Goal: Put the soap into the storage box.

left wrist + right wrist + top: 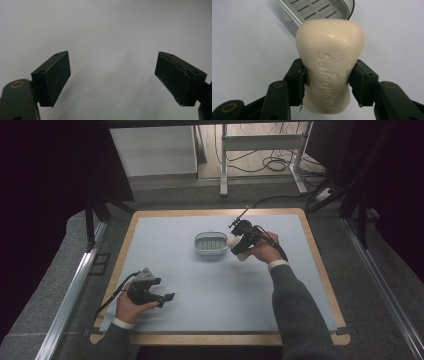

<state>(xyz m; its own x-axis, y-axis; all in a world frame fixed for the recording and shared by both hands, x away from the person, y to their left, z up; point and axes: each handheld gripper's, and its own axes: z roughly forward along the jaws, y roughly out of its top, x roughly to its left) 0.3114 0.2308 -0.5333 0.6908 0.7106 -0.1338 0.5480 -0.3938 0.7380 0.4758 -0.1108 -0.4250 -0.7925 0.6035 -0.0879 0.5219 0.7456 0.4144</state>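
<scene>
I am holding a cream bar of soap (329, 67) in my right gripper (327, 82), whose jaws are closing on the bar's narrow waist, one pad pressing each long edge. I am judging it as a stiff, fairly dense lump with a waxy, slippery skin that could dent or squirt out under a hard squeeze, so the waisted middle is seeming the best place to hold. It is hanging just right of the slotted soap dish (211, 243), clear of the surface (210, 290). The right gripper view is giving me the embossed lettering and the pad contact, while the high view is showing the soap (233, 241) as a pale blob beside the dish. My left gripper (167, 297) is resting well below and left of the dish, its jaws standing wide apart over bare surface with nothing between them.
</scene>
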